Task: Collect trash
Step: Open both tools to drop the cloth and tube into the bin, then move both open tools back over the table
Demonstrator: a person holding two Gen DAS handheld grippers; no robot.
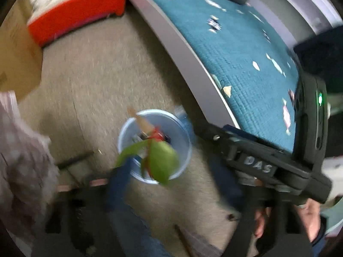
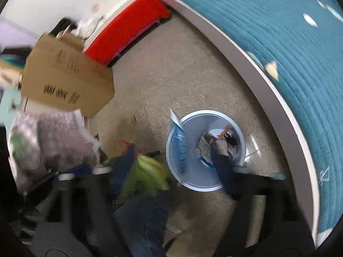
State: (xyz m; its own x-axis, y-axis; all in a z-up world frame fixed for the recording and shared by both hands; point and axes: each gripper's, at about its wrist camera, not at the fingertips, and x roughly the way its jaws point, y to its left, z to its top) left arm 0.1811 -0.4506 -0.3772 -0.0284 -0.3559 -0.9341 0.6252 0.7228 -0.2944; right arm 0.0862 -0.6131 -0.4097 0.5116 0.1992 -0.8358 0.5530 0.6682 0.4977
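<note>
Both jaws spread; green wrapper (blurred) loose over bin mouth, left gripper nearer.

One pale blue bin stands on the floor. One green wrapper shows over its mouth. One cardboard box is in view, one red box, one bed with a teal cover, and one pink spotted cloth. The scraps inside the bin are too blurred to count.
</note>
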